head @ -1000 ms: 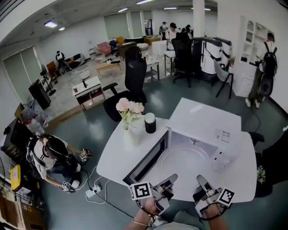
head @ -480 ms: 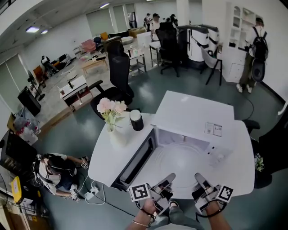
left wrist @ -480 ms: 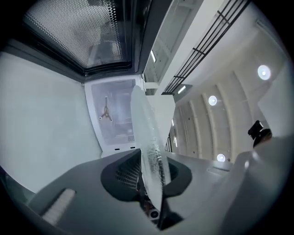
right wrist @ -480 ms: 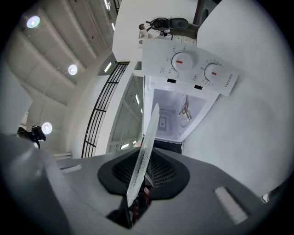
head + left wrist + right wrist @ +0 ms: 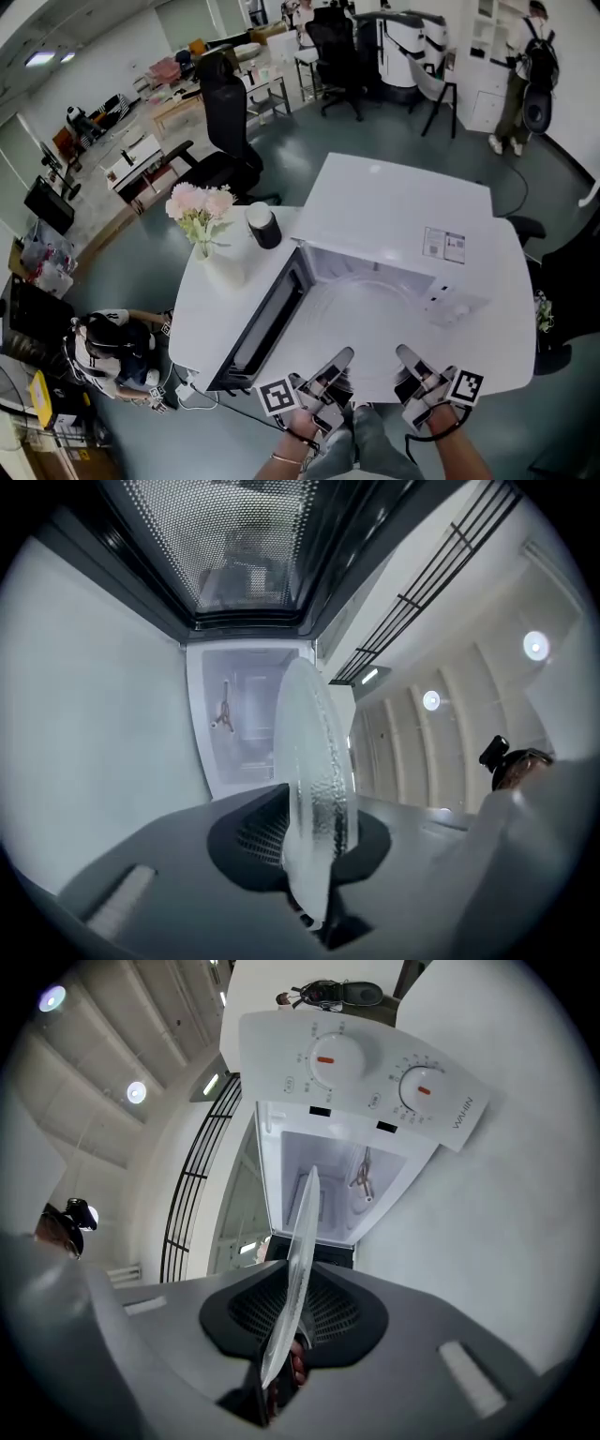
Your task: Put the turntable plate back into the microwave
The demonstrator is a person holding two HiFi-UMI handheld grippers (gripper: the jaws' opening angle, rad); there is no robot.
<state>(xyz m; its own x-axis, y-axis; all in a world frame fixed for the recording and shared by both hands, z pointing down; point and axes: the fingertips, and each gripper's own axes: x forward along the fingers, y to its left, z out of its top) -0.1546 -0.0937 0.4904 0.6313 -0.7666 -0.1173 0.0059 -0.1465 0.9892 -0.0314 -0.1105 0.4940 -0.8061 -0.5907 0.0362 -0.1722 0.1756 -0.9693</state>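
Observation:
The clear glass turntable plate (image 5: pixel 367 317) hangs level in front of the open white microwave (image 5: pixel 403 211). Both grippers hold it by its near rim. My left gripper (image 5: pixel 336 366) has the rim between its pads, and its jaws are closing on it. In the left gripper view the plate (image 5: pixel 314 761) stands edge-on in that gripper (image 5: pixel 314 860). My right gripper (image 5: pixel 409 364) is shut on the rim too. In the right gripper view the plate (image 5: pixel 296 1251) runs edge-on out of its jaws (image 5: pixel 281 1340). The empty oven cavity (image 5: pixel 328 1180) with its drive hub (image 5: pixel 361 1177) lies straight ahead.
The microwave door (image 5: pixel 262 323) swings open to the left. A vase of pink flowers (image 5: pixel 199 211) and a black cylinder (image 5: pixel 262 225) stand on the white table (image 5: pixel 202 309). A person (image 5: pixel 103 347) sits on the floor at left. An office chair (image 5: pixel 230 122) stands behind.
Both grippers have sunk with the plate in front of the oven opening. The head view has tipped down, so the microwave shows larger and nearer.

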